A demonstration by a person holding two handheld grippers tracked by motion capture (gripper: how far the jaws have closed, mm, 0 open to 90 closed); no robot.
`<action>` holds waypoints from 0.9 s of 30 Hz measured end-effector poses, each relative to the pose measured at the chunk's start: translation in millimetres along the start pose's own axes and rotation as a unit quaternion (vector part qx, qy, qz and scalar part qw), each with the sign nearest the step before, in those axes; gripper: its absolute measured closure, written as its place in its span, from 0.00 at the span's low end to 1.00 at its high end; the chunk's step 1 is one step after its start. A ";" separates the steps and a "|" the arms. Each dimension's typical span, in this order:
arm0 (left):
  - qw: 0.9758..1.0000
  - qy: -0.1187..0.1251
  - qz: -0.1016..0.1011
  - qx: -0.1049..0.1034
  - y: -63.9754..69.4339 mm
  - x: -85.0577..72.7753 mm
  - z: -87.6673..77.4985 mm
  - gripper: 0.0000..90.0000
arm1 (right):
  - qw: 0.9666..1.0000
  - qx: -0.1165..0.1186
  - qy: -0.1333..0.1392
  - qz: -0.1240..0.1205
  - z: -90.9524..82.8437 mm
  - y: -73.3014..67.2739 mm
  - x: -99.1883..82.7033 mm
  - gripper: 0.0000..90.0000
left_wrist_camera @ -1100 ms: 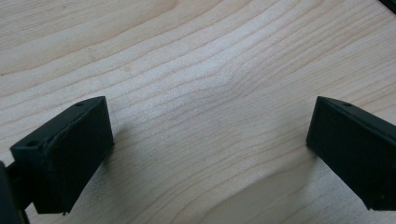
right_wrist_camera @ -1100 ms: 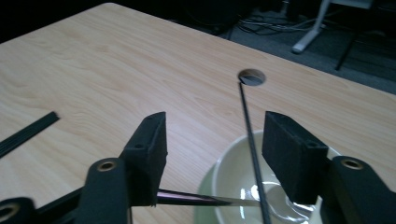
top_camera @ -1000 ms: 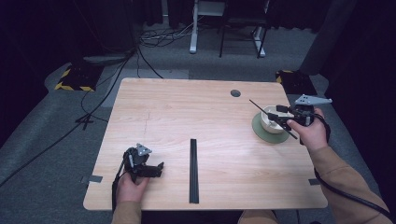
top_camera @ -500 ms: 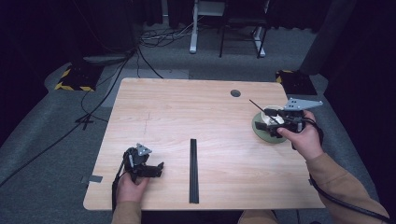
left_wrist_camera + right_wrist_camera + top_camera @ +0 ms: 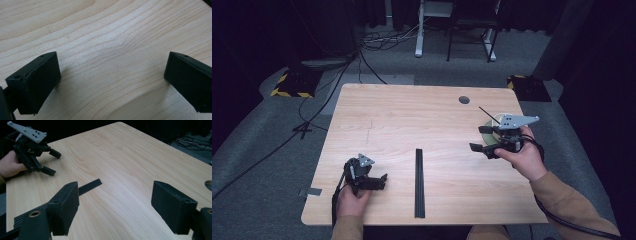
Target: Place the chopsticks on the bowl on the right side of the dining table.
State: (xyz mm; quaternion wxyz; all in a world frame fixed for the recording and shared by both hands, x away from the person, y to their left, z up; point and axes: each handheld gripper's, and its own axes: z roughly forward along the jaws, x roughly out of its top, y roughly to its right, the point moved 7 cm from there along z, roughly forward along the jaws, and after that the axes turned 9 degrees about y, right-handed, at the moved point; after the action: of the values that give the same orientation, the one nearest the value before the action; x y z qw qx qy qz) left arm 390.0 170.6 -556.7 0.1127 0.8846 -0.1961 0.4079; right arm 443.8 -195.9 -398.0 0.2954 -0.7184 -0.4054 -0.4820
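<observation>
- Compared with the earlier high view, the right gripper (image 5: 480,148) has drawn away from the green dish (image 5: 488,134) toward the table's middle, and its jaws have just been opening; nothing lies between them.
- The right gripper is released: in its own view the two black jaws stand wide apart over bare wood.
- The green dish sits near the table's right edge, largely hidden behind the right gripper's body and grey plate; only a pale green sliver of its rim can be made out. A thin dark stick (image 5: 486,113) rises slantwise from it; its lower end is concealed.
- The left gripper (image 5: 382,178) rests on the table (image 5: 412,120) at front left, unmoved, jaws released and wide apart with only wood grain between them in its own view.
- A black ribbed strip (image 5: 419,182) lies lengthwise at the table's front centre, between the two hands and touching neither gripper. In the right gripper view its near end is cut off by the left-hand jaw.
- The person's right sleeve (image 5: 569,207) is cut off by the high view's lower edge.
</observation>
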 end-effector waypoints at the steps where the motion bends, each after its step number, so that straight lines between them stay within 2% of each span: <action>1: 1.000 0.000 0.000 0.000 0.0 0.0 0.0 0.01 | 1.000 0.002 0.001 0.003 1.3 -1.9 -0.1 0.25; 4: 1.000 0.000 0.000 0.000 0.0 0.0 0.0 0.01 | 1.000 0.020 0.002 0.017 6.9 -9.9 -2.0 0.27; 5: 1.000 0.000 0.000 0.000 0.0 0.0 0.0 0.01 | 1.000 0.024 -0.005 0.017 10.3 -14.3 -4.8 0.27; 8: 1.000 0.000 0.000 0.000 0.0 0.0 0.0 0.01 | 0.999 0.029 -0.001 0.022 14.0 -18.8 -6.0 0.27; 12: 1.000 0.001 0.000 0.000 0.0 0.0 0.0 0.01 | 0.999 0.033 -0.003 0.022 23.5 -26.5 -10.6 0.27; 16: 1.000 0.001 0.001 0.002 0.0 -0.2 -0.1 0.01 | 0.999 0.044 -0.022 0.007 36.0 -34.2 -20.3 0.28; 19: 1.000 0.001 0.001 0.002 0.1 -0.2 -0.1 0.01 | 0.998 0.051 -0.027 0.005 46.5 -40.6 -26.2 0.29; 21: 1.000 0.001 0.000 0.003 0.1 -0.2 -0.2 0.01 | 0.998 0.060 -0.027 0.016 52.8 -46.1 -29.1 0.29; 22: 1.000 0.001 0.000 0.003 0.1 -0.2 -0.2 0.01 | 0.997 0.063 -0.030 0.014 55.5 -47.7 -31.0 0.29; 27: 1.000 0.001 0.000 0.003 0.0 -0.2 -0.2 0.01 | 0.998 0.066 -0.016 0.018 67.6 -56.6 -35.5 0.29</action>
State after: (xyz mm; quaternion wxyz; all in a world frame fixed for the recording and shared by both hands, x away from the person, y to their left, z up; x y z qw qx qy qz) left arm 389.8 170.6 -556.7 0.1104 0.8845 -0.1953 0.4090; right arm 418.0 -123.2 -453.5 0.3442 -0.7126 -0.4277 -0.4368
